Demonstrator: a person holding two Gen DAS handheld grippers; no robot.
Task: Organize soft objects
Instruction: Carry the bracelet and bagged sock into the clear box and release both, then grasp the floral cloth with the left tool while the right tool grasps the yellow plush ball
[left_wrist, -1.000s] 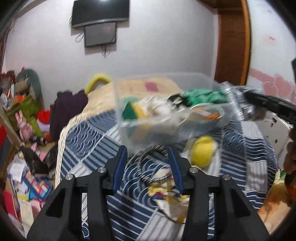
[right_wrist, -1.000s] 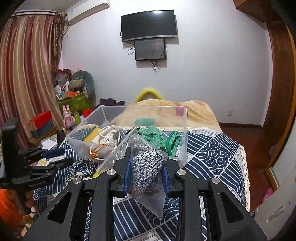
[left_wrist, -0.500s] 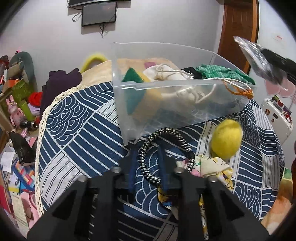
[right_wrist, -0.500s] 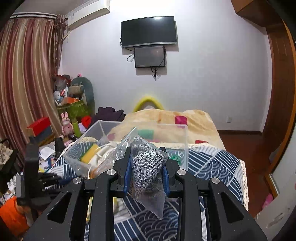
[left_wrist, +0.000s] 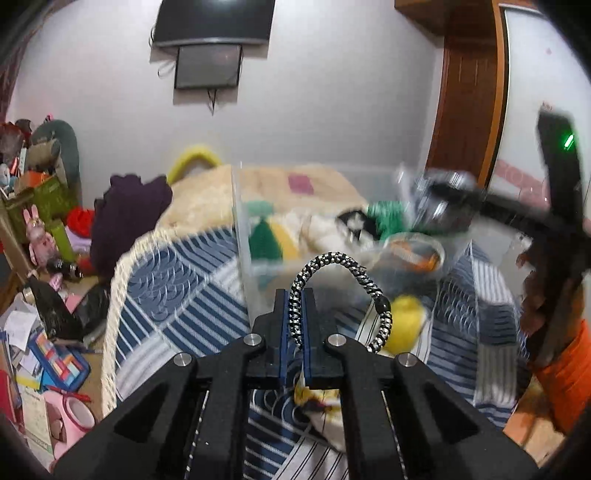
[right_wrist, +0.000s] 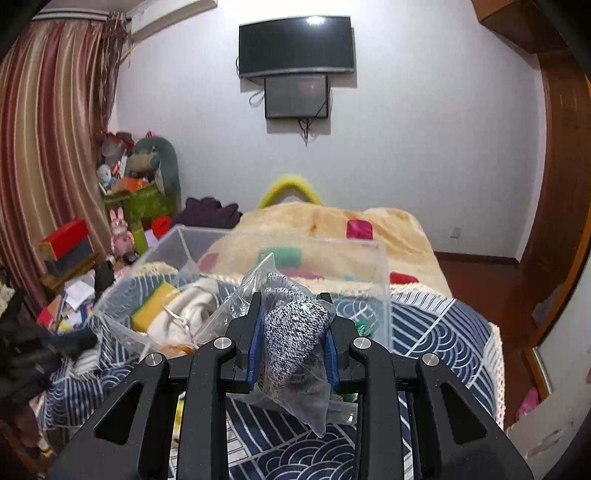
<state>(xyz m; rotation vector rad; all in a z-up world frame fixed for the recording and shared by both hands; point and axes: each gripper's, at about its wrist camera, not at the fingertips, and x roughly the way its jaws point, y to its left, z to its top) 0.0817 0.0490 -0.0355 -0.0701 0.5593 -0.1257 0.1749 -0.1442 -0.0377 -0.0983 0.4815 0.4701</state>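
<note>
Left gripper (left_wrist: 295, 314) is clamped tight on a black-and-white braided cord loop (left_wrist: 334, 293). One end is pinched between the blue pads; the rest arches up and over to the right, then hangs down past a small black bead, so the loop's long axis runs roughly up-down and it's held off the bed (left_wrist: 177, 295) rather than lying on it. It sits right in front of the near wall of the clear plastic bin (left_wrist: 242, 236).

Right gripper (right_wrist: 293, 328) is squeezed onto a clear plastic bag with a grey knit thing inside (right_wrist: 295, 332). The bag's rounded knit end points up and away between the fingers, and its empty pointed corner droops down below the jaws, hanging over the blue wave-pattern bedspread near the bin's near right corner.

Bin contents, from the right wrist view: a yellow-and-green sponge (right_wrist: 153, 304) along the left side, a white corded bundle (right_wrist: 188, 314) beside it, something orange below that, and a bit of green knit fabric (right_wrist: 362, 326) by the right wall. In the left view the contents are motion-blurred.

A yellow fuzzy ball (left_wrist: 404, 326) and a yellow-patterned cloth (left_wrist: 321, 406) lie on the bed outside the bin, near its front wall. No readable writing anywhere.
</note>
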